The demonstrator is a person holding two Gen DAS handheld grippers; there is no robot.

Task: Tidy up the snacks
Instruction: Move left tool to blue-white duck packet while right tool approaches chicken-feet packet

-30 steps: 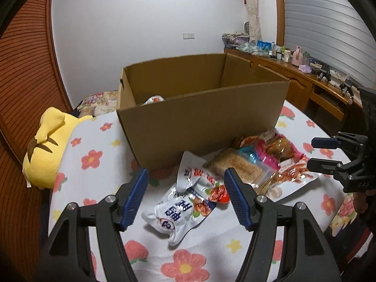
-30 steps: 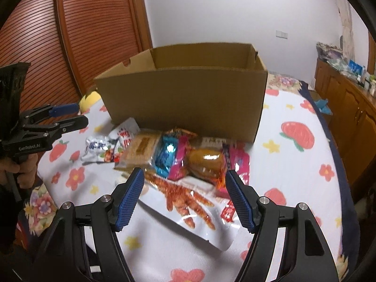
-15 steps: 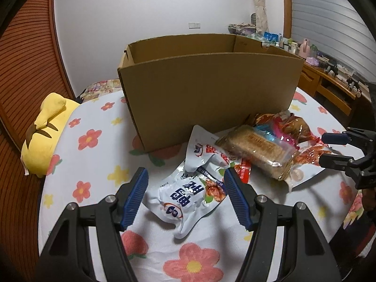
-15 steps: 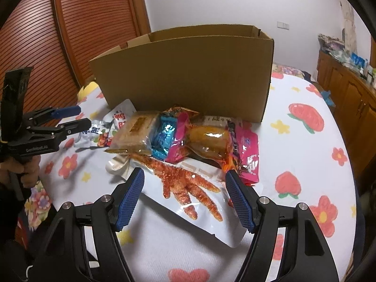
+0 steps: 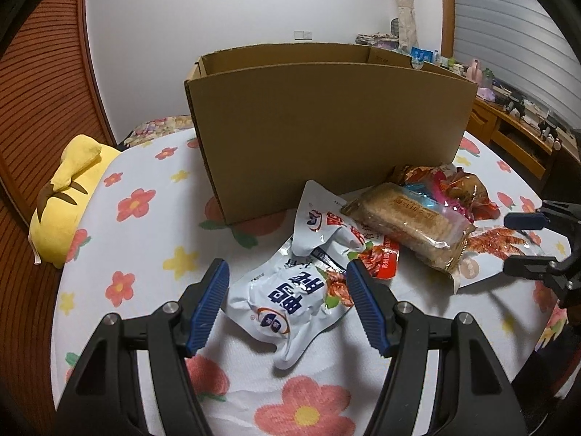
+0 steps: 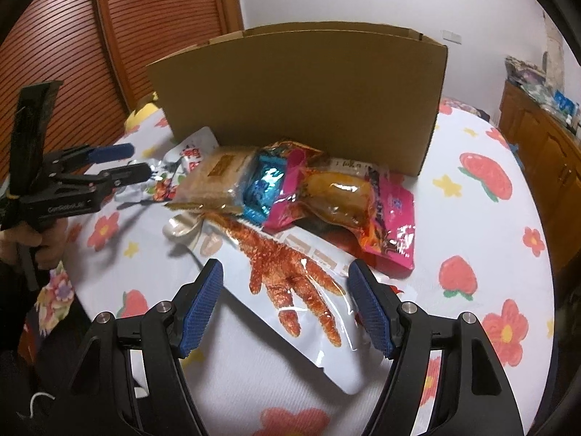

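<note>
White pouch (image 5: 294, 290) lies flat on the table (image 5: 152, 254), directly ahead of the left gripper (image 5: 287, 307), between its wide-open, empty jaws; cardboard box (image 5: 326, 127) at 12 o'clock behind it. Chicken-foot pack (image 6: 297, 283) sits ahead of the right gripper (image 6: 287, 307), jaws also wide open, holding nothing; cracker pack (image 6: 221, 174) and pink pack (image 6: 366, 207) piled at 12, touching the box wall. Likely step: pick pouch, drop in box. Come down low, pinch the puffy middle, not the slick corner; lift clear of the second white pouch (image 5: 323, 225) overlapping at 1 o'clock. Box interior hidden from both views, can't tell contents. Pouch print unreadable.
</note>
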